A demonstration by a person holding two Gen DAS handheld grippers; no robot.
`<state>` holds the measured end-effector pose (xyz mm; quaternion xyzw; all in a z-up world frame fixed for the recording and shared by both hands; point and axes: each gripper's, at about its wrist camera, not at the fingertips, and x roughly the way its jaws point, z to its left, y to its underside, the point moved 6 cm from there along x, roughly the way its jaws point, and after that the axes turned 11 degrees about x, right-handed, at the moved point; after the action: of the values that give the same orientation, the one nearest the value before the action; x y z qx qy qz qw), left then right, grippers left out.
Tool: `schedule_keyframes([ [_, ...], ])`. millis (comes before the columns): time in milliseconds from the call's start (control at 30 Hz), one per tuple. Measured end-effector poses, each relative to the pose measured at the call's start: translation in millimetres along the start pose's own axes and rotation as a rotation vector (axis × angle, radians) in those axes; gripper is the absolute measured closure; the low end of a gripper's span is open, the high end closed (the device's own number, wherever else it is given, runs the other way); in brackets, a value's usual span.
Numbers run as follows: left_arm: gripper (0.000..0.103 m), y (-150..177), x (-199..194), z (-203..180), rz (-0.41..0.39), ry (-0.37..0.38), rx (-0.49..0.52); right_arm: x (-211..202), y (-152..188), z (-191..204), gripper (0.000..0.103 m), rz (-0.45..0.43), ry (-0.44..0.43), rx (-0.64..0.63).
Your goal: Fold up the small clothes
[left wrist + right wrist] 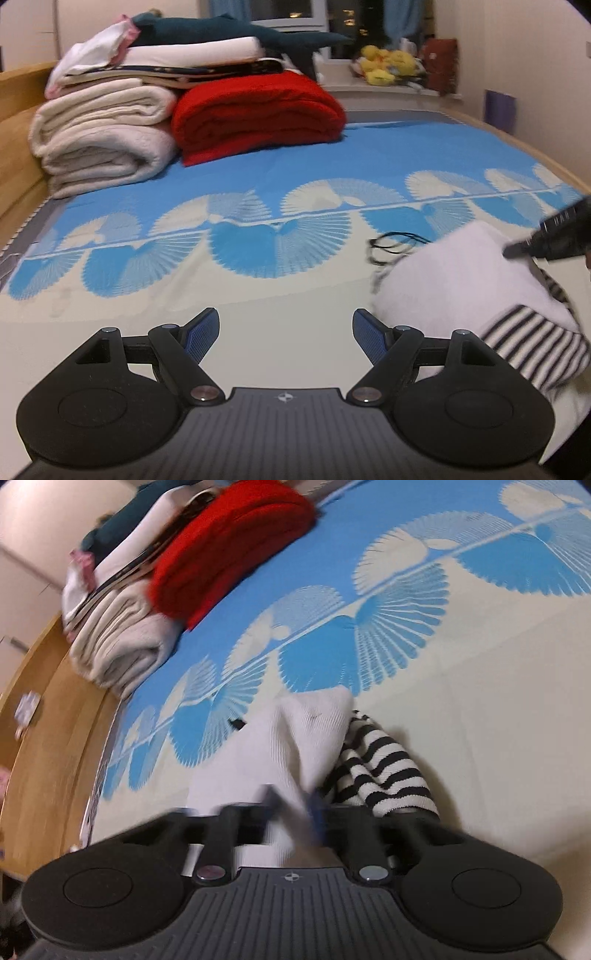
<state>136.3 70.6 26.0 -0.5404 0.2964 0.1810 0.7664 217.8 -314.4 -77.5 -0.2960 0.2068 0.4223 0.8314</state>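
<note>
A small white garment (469, 280) with black-and-white striped sleeves (535, 347) lies on the bedspread at the right. My left gripper (286, 332) is open and empty, just left of the garment. My right gripper (554, 236) shows at the far right, on the garment's top. In the right wrist view my right gripper (295, 805) is shut on the white garment (280, 749), pinching a fold of it; a striped sleeve (384, 768) hangs to the right. The view is blurred by motion.
A blue and cream bedspread (258, 177) covers the bed. Folded cream blankets (103, 147), a red blanket (258, 114) and more folded linen are stacked at the far left. A black cord (391, 247) lies beside the garment. A wooden bed frame (48, 720) runs along the left.
</note>
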Motion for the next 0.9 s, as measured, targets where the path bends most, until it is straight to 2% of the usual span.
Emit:
schedule_keyframes([
  [67,0.020,-2,2,-14,0.017,0.045,-0.064,-20,-14,-1,0.096,-0.030,-0.098,0.049],
  [133,0.019,-6,2,-38,0.030,0.114,-0.134,-42,-25,-5,0.096,-0.077,-0.153,0.084],
  [233,0.018,-13,2,-85,0.031,0.233,-0.216,-62,-37,-28,0.097,-0.129,-0.085,0.138],
  [333,0.018,-8,11,-130,0.083,0.339,-0.268,-55,-40,-49,0.097,-0.128,0.074,0.123],
  [400,0.012,12,30,-147,0.174,0.315,-0.233,-42,-36,-54,0.096,-0.094,0.123,0.098],
  [467,0.010,41,48,-149,0.280,0.286,-0.204,-30,-35,-54,0.096,-0.071,0.149,0.062],
  [500,0.008,56,52,-144,0.304,0.269,-0.221,-25,-33,-52,0.096,-0.056,0.144,0.059],
  [600,0.008,76,50,-122,0.321,0.292,-0.334,-15,-27,-47,0.096,-0.015,0.146,0.039],
  [767,0.009,51,36,-124,0.331,0.252,-0.170,-15,-15,-50,0.067,0.062,0.116,0.045],
  [900,0.009,25,19,-117,0.270,0.266,-0.107,-38,0,-59,0.065,0.118,0.055,0.076],
])
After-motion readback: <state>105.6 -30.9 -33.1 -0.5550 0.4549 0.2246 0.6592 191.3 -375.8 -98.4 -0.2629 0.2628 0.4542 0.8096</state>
